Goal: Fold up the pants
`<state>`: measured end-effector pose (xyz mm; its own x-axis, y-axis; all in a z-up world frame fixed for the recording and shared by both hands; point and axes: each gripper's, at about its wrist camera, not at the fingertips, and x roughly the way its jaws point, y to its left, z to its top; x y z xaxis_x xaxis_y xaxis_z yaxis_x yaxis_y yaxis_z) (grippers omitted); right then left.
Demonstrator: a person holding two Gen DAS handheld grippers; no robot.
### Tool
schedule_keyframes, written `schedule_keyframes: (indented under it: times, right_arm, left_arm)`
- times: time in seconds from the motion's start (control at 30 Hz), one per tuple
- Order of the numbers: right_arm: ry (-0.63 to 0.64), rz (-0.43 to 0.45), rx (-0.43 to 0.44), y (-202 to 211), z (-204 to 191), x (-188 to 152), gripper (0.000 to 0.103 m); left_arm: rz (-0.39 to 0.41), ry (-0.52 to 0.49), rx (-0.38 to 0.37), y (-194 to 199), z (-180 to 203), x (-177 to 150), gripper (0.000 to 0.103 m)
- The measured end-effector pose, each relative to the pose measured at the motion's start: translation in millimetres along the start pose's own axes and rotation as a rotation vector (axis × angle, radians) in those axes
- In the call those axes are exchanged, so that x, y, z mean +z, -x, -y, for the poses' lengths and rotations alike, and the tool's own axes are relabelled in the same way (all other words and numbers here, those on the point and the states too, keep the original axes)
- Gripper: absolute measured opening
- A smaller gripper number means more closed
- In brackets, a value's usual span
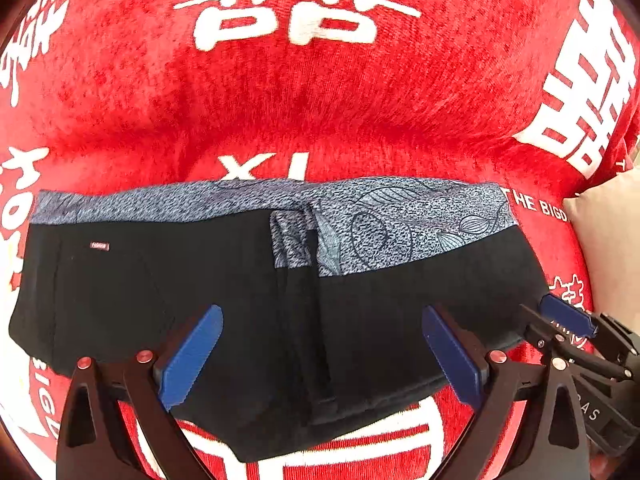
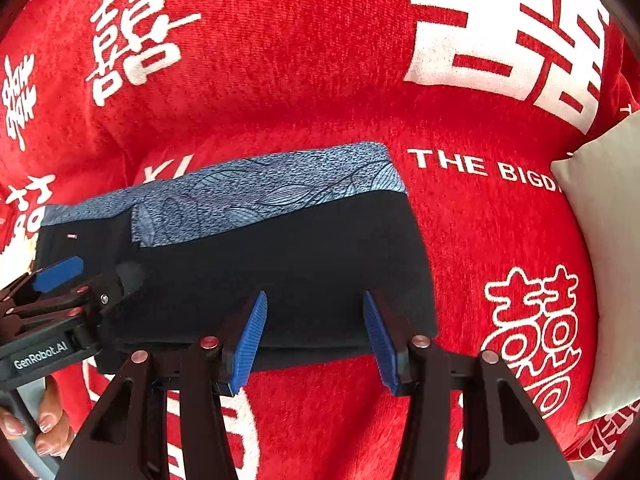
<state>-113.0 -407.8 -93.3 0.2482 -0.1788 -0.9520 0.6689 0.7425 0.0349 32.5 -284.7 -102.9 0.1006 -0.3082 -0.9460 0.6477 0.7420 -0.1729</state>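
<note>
In the left wrist view the left gripper [image 1: 322, 354] holds its jaws wide apart over the folded black pants [image 1: 200, 288], nothing between them. The pants, with a blue-grey patterned waistband [image 1: 420, 216], lie mid-frame on a red sofa cover [image 1: 320, 100]. In the right wrist view the right gripper [image 2: 314, 340] has its jaws partly apart above the pants' near edge, gripping nothing, with a beige cushion [image 2: 608, 240] at far right.

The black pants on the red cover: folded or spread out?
Folded. The black pants form a compact block, layered edges along the middle, patterned band along the far edge.
</note>
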Motion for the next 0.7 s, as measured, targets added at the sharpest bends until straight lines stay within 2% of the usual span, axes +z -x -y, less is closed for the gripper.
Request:
schedule_keyframes:
  times: [0.1, 0.23, 0.43, 0.7]
  right_arm:
    - [0.003, -0.005, 0.008, 3, -3, 0, 0.054]
    - [0.004, -0.009, 0.010, 12, -6, -3, 0.068]
    - [0.024, -0.023, 0.008, 16, -23, -10, 0.071]
    - [0.095, -0.042, 0.037, 10, -65, -13, 0.071]
  left_arm:
    - [-0.018, 0.009, 0.008, 1, -7, -4, 0.100]
    - [-0.035, 0.022, 0.016, 3, -19, -12, 0.100]
    - [-0.052, 0.058, 0.022, 10, -47, -30, 0.100]
    - [-0.059, 0.124, 0.043, 17, -89, -50, 0.100]
